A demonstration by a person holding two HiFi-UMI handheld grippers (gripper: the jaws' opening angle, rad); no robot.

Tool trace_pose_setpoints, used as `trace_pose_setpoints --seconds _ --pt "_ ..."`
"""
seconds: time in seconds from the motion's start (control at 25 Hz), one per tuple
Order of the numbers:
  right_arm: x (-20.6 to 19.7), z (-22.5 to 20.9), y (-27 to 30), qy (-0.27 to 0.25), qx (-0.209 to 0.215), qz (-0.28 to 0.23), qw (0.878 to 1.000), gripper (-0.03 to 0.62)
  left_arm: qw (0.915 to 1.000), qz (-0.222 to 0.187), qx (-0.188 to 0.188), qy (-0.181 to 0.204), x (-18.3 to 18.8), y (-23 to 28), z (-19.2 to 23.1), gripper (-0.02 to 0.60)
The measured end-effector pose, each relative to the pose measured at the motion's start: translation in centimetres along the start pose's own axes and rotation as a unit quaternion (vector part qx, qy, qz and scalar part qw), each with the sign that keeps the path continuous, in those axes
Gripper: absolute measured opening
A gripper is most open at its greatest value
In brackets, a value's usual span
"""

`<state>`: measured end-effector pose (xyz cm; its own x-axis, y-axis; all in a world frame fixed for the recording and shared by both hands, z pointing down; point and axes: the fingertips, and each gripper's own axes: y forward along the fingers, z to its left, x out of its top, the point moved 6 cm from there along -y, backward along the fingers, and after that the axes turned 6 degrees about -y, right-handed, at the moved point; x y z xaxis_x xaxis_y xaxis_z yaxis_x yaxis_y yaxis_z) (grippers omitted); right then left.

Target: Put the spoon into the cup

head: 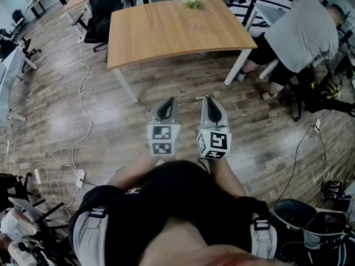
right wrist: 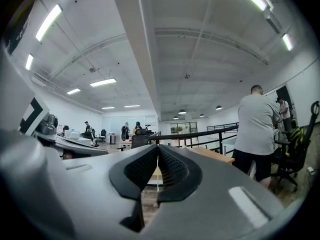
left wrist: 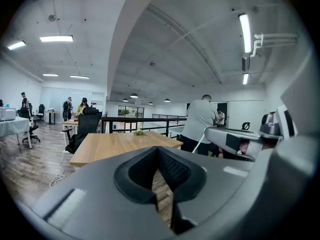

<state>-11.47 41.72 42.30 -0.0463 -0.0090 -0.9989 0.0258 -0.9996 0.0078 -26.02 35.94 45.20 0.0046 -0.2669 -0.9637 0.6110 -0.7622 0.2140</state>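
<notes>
I hold grey left gripper and grey right gripper side by side, jaws together, empty (pale wooden table at 12 o'clock).

A light wooden rectangular table with white legs stands ahead of the left hand-held gripper and the right hand-held gripper on a grey-brown wood-plank floor. A small green plant sits at the surface's far edge, and a black office chair stands at its far-left corner. White cables trail across the floor to the left. To the right, a person in a grey shirt bends over. Beyond the table runs a black railing. Long strip lights glow on a white vaulted ceiling.
</notes>
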Motion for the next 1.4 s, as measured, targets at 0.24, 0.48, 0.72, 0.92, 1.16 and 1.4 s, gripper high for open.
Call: trace_pose_setpoints --seconds 0.24,0.48,0.72,0.92,1.16,1.4 --pt "0.1 0.2 0.5 -0.001 -0.005 -0.002 1.0 0.009 0.9999 -0.007 -0.014 0.003 2.0 -0.2 -0.4 0.011" --pt "0.3 1.1 1.1 -0.005 -0.003 -0.005 1.0 0.011 0.9998 -0.009 -0.015 -0.003 2.0 -0.2 0.8 0.011" --pt "0.5 3.0 2.9 -0.009 -0.005 -0.003 1.0 0.011 0.9997 -0.007 -0.022 -0.009 2.2 0.1 3.1 0.011" --pt "0.6 5.3 4.5 -0.011 -0.011 -0.006 1.0 0.011 0.9994 -0.002 -0.031 -0.013 2.4 0.2 5.8 0.011" --pt "0.8 8.0 6.4 -0.009 -0.034 -0.013 0.999 0.011 0.9987 0.001 -0.051 -0.007 2.1 0.4 9.4 0.011" --pt "0.4 9.3 7.5 0.015 -0.049 -0.003 0.999 0.011 0.9982 0.013 -0.057 -0.013 1.7 0.7 12.3 0.012"
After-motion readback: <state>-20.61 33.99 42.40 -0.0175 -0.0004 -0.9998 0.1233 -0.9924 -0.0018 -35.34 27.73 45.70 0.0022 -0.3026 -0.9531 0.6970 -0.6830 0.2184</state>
